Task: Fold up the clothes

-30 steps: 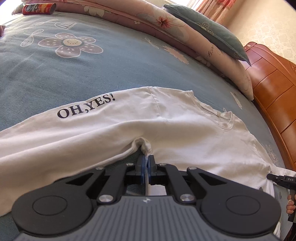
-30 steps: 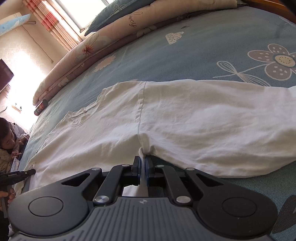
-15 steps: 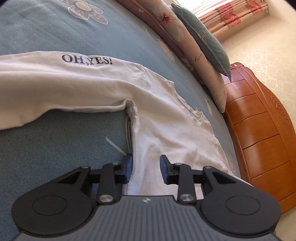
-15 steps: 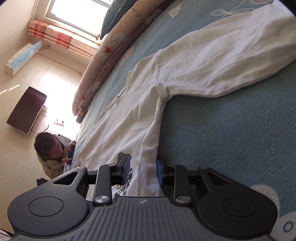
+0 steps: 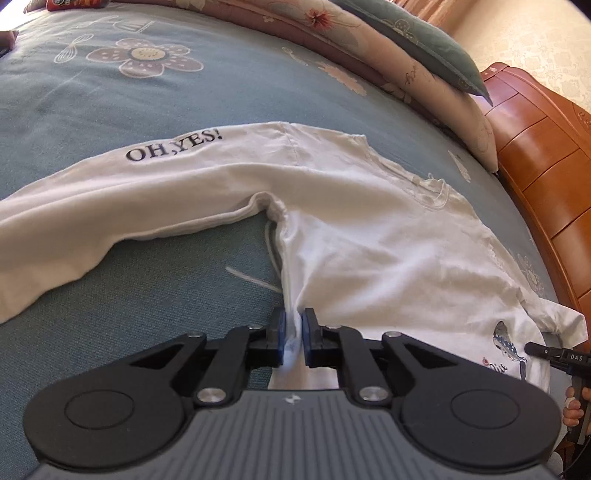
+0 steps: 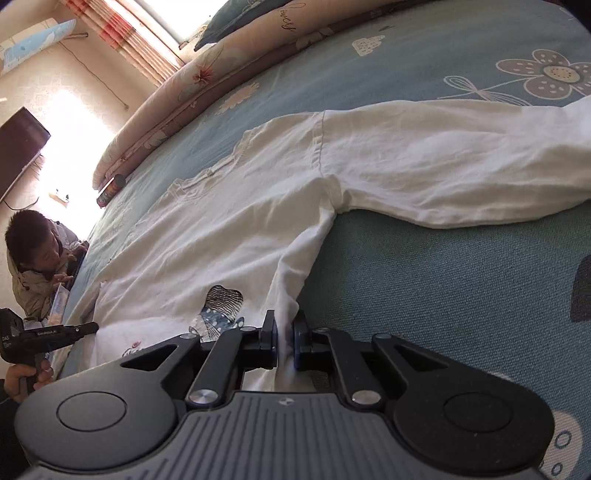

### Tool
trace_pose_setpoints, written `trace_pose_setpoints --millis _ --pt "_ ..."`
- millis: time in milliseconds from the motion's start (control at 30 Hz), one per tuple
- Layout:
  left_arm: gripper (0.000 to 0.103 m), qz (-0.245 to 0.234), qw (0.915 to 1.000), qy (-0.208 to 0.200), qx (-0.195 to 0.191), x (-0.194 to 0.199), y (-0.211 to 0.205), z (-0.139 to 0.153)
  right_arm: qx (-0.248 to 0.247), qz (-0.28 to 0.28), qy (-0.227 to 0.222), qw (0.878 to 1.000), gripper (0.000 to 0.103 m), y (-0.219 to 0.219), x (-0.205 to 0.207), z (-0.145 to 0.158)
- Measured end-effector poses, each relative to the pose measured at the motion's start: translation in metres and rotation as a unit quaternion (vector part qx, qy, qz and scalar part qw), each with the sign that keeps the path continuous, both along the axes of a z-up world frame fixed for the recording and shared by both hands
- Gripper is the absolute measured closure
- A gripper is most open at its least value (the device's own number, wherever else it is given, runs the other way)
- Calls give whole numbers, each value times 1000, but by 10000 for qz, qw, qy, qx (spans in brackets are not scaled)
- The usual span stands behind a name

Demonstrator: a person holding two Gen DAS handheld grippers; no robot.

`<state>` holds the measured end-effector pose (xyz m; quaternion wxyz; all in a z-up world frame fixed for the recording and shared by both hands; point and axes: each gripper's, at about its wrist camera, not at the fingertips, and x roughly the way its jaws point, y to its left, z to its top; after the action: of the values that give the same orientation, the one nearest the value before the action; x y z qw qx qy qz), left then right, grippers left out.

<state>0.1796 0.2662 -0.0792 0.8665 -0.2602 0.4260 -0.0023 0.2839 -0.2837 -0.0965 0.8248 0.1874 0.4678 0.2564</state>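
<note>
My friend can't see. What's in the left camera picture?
The left tongs pinch the side edge of a white shirt spread on a blue flowered bedspread. One sleeve reads "OH,YES!".

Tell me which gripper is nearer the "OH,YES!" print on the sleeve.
Left. The left gripper pinches the shirt's side seam below the "OH,YES!" print; the right gripper grips the opposite side seam.

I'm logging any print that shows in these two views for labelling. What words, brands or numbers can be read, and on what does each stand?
"OH,YES!" on the sleeve of the white shirt.
"DAS" on the other gripper's black body.
Small white lettering on that gripper's arm: too small to read.
Cursive script on the pillow: not legible.
Red can: label blurred.
Red script by the shirt's fish print: cut off, unreadable.
</note>
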Motion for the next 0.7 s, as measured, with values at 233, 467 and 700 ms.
trace_pose_setpoints --millis 233,467,700 --pt "70 54 9968 68 790 -26 -1 25 -288 -473 -134 9984 74 -18 -27 14" --pt "55 -1389 9726 -377 1827 -37 -87 56 -855 217 -1009 9910 55 31 -60 53" --pt "53 -2056 9508 228 2304 -63 -147 13 -1174 489 -1035 9865 55 50 -90 48"
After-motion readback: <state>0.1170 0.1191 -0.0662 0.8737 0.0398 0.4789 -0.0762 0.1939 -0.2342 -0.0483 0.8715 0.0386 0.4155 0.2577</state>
